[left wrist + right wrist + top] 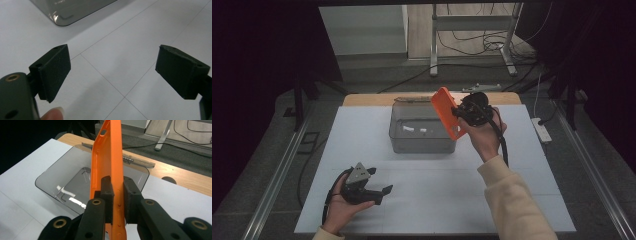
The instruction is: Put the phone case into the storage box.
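Note:
An orange phone case (pixel 446 112) hangs tilted in the air over the right edge of a smoky clear plastic bin (pixel 422 131). My right gripper (pixel 460 115) is shut on the case; in the right gripper view its black pads (pixel 107 195) pinch the case's side wall (pixel 106 157) edge-on above the bin (pixel 62 185). My left gripper (pixel 379 192) rests low over the white table near the front left, held in a hand. Its jaws stand wide open with nothing between the pads (pixel 53 68). A corner of the bin (pixel 65 12) shows at the top of the left gripper view.
A white board (pixel 362 150) covers the wooden table (pixel 367 99), whose far edge shows behind the bin. Small white bits lie inside the bin (pixel 414 131). Beyond the table are a metal stand (pixel 472 30), floor cables and a power strip (pixel 542 130) at right.

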The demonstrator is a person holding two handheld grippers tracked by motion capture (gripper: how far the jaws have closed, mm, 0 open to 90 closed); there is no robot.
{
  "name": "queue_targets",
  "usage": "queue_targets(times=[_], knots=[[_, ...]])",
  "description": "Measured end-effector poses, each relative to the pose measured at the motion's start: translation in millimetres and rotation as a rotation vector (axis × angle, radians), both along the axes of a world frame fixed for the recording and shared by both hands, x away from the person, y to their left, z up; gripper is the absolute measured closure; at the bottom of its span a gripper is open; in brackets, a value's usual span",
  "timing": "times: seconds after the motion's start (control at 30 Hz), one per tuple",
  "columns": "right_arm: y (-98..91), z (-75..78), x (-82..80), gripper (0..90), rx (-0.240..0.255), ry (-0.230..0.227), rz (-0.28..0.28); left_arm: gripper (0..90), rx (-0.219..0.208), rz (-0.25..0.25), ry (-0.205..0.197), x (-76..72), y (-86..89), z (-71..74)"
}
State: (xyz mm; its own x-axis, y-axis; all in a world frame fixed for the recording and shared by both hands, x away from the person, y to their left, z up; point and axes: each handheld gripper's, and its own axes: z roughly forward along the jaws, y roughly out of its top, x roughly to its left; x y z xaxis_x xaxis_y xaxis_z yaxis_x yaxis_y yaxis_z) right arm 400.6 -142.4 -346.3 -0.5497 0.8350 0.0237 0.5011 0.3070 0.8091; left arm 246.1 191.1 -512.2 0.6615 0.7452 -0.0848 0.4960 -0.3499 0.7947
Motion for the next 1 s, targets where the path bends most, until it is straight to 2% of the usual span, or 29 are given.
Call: queue_targets(times=[0.57,1.0], knots=[[7.0,-2.3,12.5,80.2,-0.007,-0.001,-0.043,12.6,-0.002,0.0,0.001,-0.1,-0.1,0.0],[5.8,-8.3,25.0,80.2,0.0,0.027,-0.104,12.5,-0.002,0.0,0.0,0.0,0.1,0.1]])
